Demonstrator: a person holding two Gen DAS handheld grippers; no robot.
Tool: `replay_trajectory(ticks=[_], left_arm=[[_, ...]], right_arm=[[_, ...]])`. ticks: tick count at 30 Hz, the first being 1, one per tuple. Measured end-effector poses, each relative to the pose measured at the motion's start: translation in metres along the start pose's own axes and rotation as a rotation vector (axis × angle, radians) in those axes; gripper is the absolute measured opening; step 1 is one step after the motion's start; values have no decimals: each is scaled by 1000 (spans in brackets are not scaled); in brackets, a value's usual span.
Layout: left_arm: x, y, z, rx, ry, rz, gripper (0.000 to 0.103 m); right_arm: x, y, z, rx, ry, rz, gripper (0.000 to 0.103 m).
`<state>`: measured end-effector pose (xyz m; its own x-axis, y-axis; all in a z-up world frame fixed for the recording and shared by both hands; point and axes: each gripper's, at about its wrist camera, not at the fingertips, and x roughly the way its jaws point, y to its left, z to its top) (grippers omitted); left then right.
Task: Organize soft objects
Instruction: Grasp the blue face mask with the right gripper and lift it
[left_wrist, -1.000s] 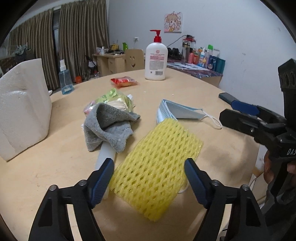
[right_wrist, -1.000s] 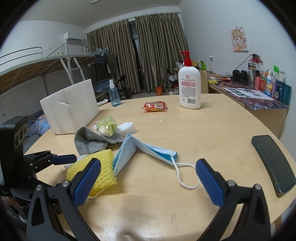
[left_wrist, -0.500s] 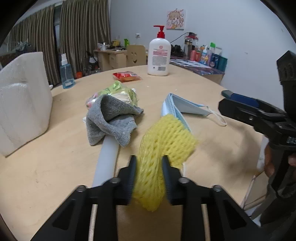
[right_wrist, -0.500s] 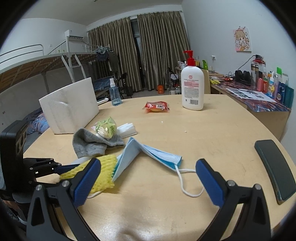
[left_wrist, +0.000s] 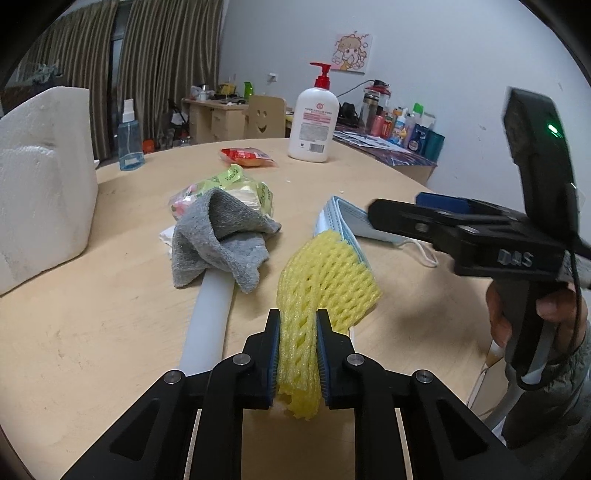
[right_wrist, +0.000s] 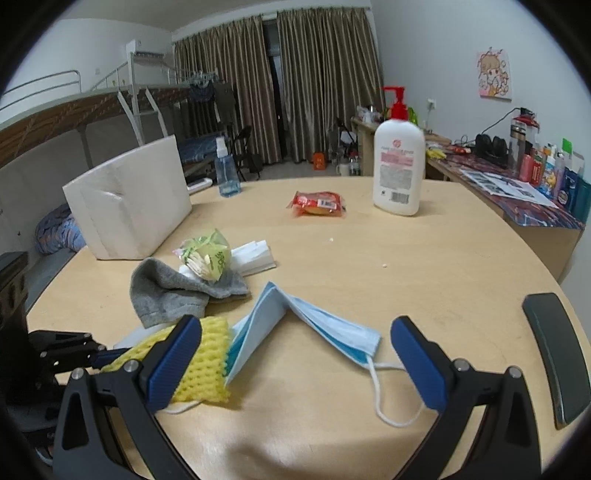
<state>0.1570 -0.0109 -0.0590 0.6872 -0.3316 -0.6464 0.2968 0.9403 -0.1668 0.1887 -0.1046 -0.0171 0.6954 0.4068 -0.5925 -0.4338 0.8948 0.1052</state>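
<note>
Grasp step: left gripper (left_wrist: 297, 334) clamped on yellow foam net (left_wrist: 325, 273); right gripper (right_wrist: 295, 354) apart (empty). Next, probably lift toward foam box (left_wrist: 40, 177) at 10 o'clock.

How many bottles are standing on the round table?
2. The big white pump bottle stands at the far side, and the small blue spray bottle stands by the white foam block. More bottles crowd the side desk.

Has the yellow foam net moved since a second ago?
Yes. The yellow foam net, earlier flat, is bunched and tilted up, its far edge nearer the blue face mask.
</note>
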Motion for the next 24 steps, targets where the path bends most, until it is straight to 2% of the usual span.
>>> replay_trajectory(ticks=[10, 11, 14, 15, 20, 21, 24], left_arm=[[-1, 3, -1, -6, -8, -2, 19], [-1, 4, -2, -6, -8, -4, 19], [-1, 4, -1, -6, -7, -8, 19], [-2, 4, -2, -4, -9, -9, 19], [-3, 3, -2, -2, -14, -12, 19], [-3, 3, -2, -1, -14, -12, 19], [-4, 3, -1, -1, -17, -12, 19]], right_arm=[[24, 11, 9, -30, 74, -34, 102], [25, 12, 9, -36, 79, -34, 99], [31, 12, 10, -55, 111, -37, 69], [34, 12, 9, -59, 122, -39, 66], [41, 11, 4, -65, 155, -53, 65], [41, 10, 3, -64, 159, -52, 57], [45, 8, 1, -61, 183, -47, 46]])
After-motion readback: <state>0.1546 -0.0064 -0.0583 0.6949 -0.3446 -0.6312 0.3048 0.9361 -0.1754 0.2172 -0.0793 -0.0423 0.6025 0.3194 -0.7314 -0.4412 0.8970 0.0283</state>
